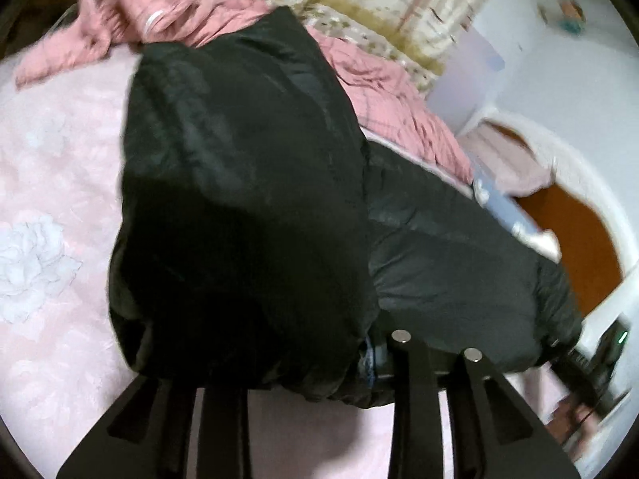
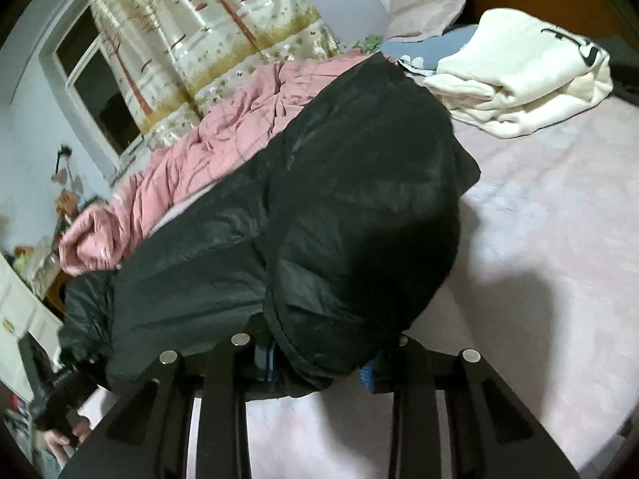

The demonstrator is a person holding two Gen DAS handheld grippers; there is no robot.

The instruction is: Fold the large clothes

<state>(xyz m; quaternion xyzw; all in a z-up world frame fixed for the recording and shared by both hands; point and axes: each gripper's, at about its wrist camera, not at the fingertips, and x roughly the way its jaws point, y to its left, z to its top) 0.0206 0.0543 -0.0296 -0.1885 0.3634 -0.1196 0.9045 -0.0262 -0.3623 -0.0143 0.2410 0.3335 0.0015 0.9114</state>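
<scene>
A black puffy jacket (image 1: 247, 183) lies on the pink bed sheet (image 1: 52, 159), with one side folded over its middle. In the left wrist view my left gripper (image 1: 319, 375) is at the jacket's near edge; the bulging fold fills the gap between the jaws and hides the left fingertip. In the right wrist view the same jacket (image 2: 359, 199) runs away to the left. My right gripper (image 2: 319, 371) is shut on its near edge, and the blue pads (image 2: 271, 363) press the fabric from both sides.
A crumpled pink quilt (image 2: 207, 147) lies behind the jacket by a tree-print curtain (image 2: 199, 20) and a window (image 2: 96, 80). A folded white garment (image 2: 519, 76) sits at the far right of the bed. A hand (image 2: 60, 445) shows at lower left.
</scene>
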